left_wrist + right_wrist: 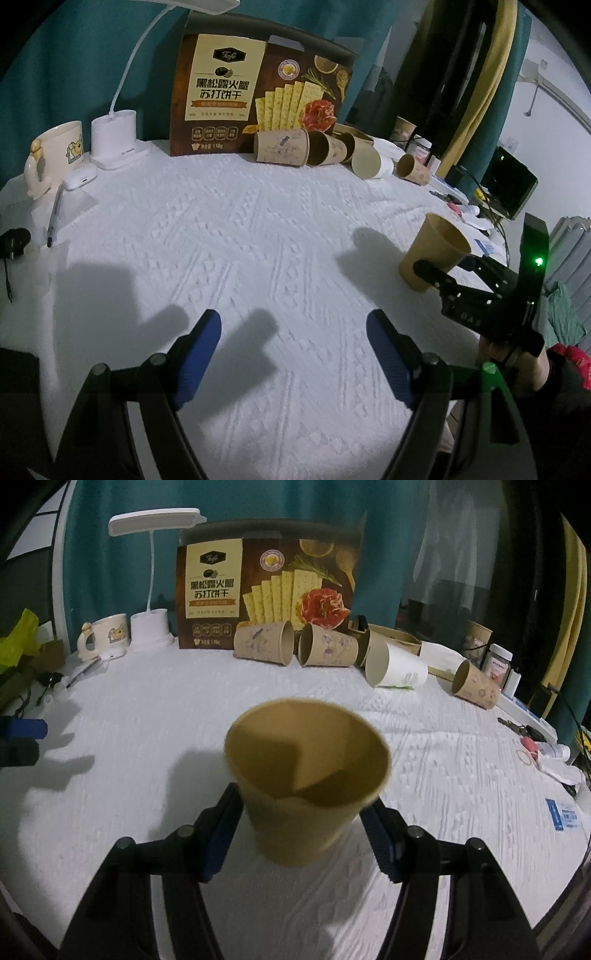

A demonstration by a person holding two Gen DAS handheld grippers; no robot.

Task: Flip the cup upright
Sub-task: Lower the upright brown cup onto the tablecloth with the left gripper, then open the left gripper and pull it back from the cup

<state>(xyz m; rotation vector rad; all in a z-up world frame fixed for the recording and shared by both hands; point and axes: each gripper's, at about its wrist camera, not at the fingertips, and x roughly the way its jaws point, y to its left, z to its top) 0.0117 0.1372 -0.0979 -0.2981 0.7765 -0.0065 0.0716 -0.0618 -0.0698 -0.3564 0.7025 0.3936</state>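
A plain brown paper cup (308, 775) stands mouth up and a little tilted between the fingers of my right gripper (301, 812), base near the white cloth. The left pad touches its wall; at the right pad I see a thin gap. In the left wrist view the same cup (434, 251) is at the right, with the right gripper (439, 271) at its lower wall. My left gripper (293, 328) is open and empty over the bare cloth, well left of the cup.
Several paper cups lie on their sides at the back, among them a brown one (264, 642) and a white one (397, 670), in front of a cracker box (269, 587). A lamp base (114, 138) and mug (55, 155) stand back left. Small clutter lines the right edge.
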